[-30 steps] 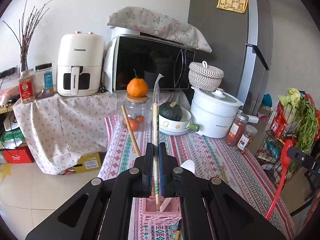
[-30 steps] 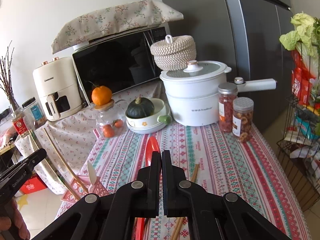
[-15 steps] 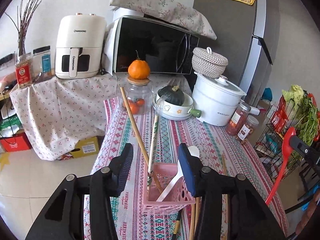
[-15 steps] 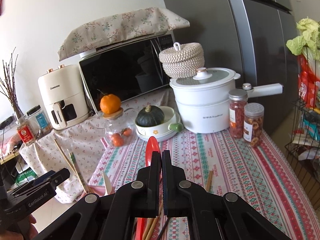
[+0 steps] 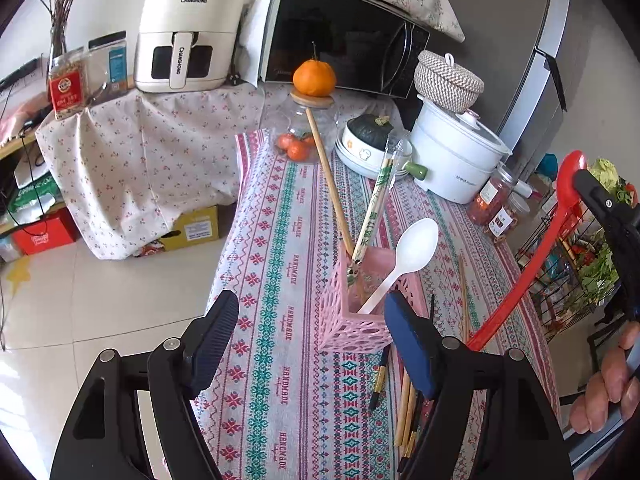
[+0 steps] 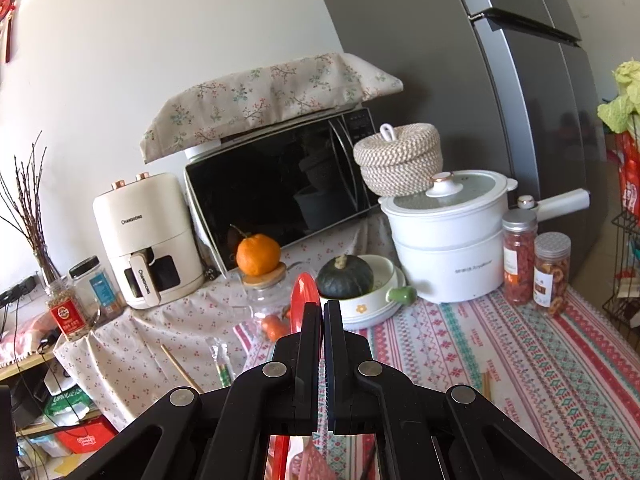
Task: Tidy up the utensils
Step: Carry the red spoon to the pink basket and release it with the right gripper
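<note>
left gripper (image 5: 308,344) jaws spread wide, nothing between them, hovering above the near edge of the striped tablecloth (image 5: 280,240). just ahead of it stands a pink lattice basket (image 5: 352,320), upright on the cloth. inside the basket: a white plastic spoon (image 5: 404,256) leaning right with bowl up, a wrapped chopstick pair (image 5: 376,200) in a clear sleeve with green print leaning back, and a bare wooden chopstick (image 5: 328,172) leaning back-left. loose chopsticks (image 5: 404,408) lie flat on the cloth right of and in front of the basket, some wood, some dark; one more thin wooden pair (image 5: 464,296) lies further right.

right gripper (image 6: 322,312) jaws pressed together on a red spoon (image 6: 302,300), red bowl sticking up past the fingertips. from the left wrist view the same red spoon (image 5: 532,256) runs diagonally, bowl high at right, handle end low near the cloth right of the basket, not in the basket. a hand (image 5: 608,388) holds that tool at far right.

back of table: glass jar (image 5: 304,132) with wooden lid, small oranges inside, one orange (image 5: 314,78) sitting on the lid. white bowl (image 5: 360,152) with green handle holds a dark green squash (image 5: 368,126). white pot (image 5: 456,160) with lid on, woven lidded basket (image 5: 446,78) on top behind it; contents of both hidden. two clear jars (image 6: 536,268) with silver lids beside the pot, one with red stuff, one with dried rings. air fryer (image 5: 188,28) and microwave (image 5: 340,36) on the side counter behind.
</note>
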